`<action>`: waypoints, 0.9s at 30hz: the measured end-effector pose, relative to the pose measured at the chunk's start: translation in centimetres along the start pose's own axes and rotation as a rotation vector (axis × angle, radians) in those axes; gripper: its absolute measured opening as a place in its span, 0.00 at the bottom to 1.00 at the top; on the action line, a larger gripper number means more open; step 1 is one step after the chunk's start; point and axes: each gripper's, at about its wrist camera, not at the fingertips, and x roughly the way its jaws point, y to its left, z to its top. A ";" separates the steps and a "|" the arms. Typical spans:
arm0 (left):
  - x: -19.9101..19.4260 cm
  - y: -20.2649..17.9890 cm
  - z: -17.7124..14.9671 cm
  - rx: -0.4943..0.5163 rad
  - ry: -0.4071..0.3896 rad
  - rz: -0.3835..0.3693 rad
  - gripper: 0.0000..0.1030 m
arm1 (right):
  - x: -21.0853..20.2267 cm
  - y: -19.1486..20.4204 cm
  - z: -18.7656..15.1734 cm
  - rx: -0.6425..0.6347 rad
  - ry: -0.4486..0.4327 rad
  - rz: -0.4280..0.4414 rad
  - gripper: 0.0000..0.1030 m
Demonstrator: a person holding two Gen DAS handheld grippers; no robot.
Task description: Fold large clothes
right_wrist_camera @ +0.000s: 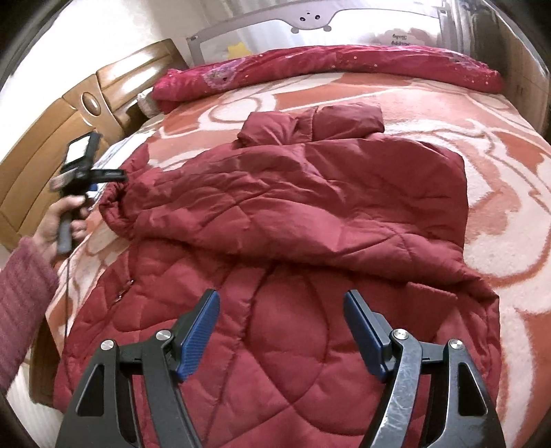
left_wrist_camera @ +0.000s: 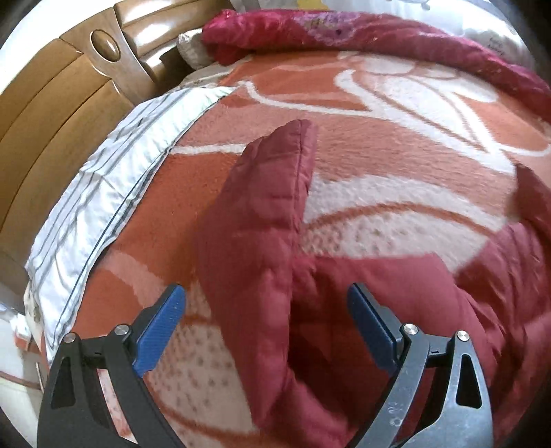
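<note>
A dark red quilted coat (right_wrist_camera: pixel 296 213) lies spread on the bed, hood (right_wrist_camera: pixel 313 122) at the far end. One sleeve is folded across its body, the cuff (right_wrist_camera: pixel 112 203) at the left. My right gripper (right_wrist_camera: pixel 282 320) hovers open over the coat's lower part, with nothing between its pads. In the left wrist view a sleeve (left_wrist_camera: pixel 261 213) of the coat runs away from me between the wide-open jaws of my left gripper (left_wrist_camera: pixel 267 310); the pads do not press on it. From the right wrist view, the left gripper (right_wrist_camera: pixel 82 169) is at the bed's left edge, held by a hand (right_wrist_camera: pixel 56 224).
An orange and white patterned blanket (right_wrist_camera: pixel 482 144) covers the bed. A rolled pink-red quilt (right_wrist_camera: pixel 344 65) lies along the far side. A wooden headboard (left_wrist_camera: pixel 51 113) stands at the left, with a striped white pillow (left_wrist_camera: pixel 103 179) beside it. A bed rail (right_wrist_camera: pixel 310 17) stands behind the quilt.
</note>
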 end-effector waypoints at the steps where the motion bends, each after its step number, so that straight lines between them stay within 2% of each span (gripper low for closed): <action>1: 0.5 -0.1 0.4 0.005 0.008 0.012 0.93 | -0.1 0.0 -0.1 0.002 0.001 0.001 0.73; 2: 1.1 -0.2 0.8 0.012 0.016 0.029 0.90 | -0.2 0.0 -0.1 0.006 0.000 0.007 0.73; 4: 2.0 -0.1 1.3 0.021 0.033 0.035 0.59 | -0.5 0.1 -0.2 0.009 -0.004 0.012 0.73; 5: 2.8 0.1 1.5 0.015 0.069 0.026 0.26 | -0.6 0.0 -0.2 0.009 -0.008 0.011 0.73; 6: 3.2 0.5 1.5 -0.006 0.097 0.011 0.17 | -0.8 0.0 -0.3 0.011 -0.015 0.011 0.73; 8: 2.9 1.4 1.3 -0.049 0.089 -0.033 0.11 | -1.2 -0.3 -0.3 0.023 -0.031 0.013 0.73; 10: 1.8 1.9 0.9 -0.069 0.061 -0.066 0.10 | -1.4 -0.7 -0.2 0.039 -0.043 0.015 0.73; 13: -0.2 2.2 -0.2 -0.111 0.022 -0.186 0.08 | -1.4 -1.0 0.0 0.062 -0.050 0.023 0.73; 16: -1.8 2.7 -1.9 -0.200 0.020 -0.348 0.08 | -1.2 -1.0 0.2 0.072 -0.051 0.033 0.73; 22: -4.9 1.5 -4.6 -0.261 -0.002 -0.499 0.08 | -1.1 -0.8 0.1 0.081 -0.045 0.054 0.73; 27: -8.2 0.6 -6.1 -0.320 -0.018 -0.677 0.08 | -1.2 -1.0 -0.1 0.097 -0.043 0.057 0.73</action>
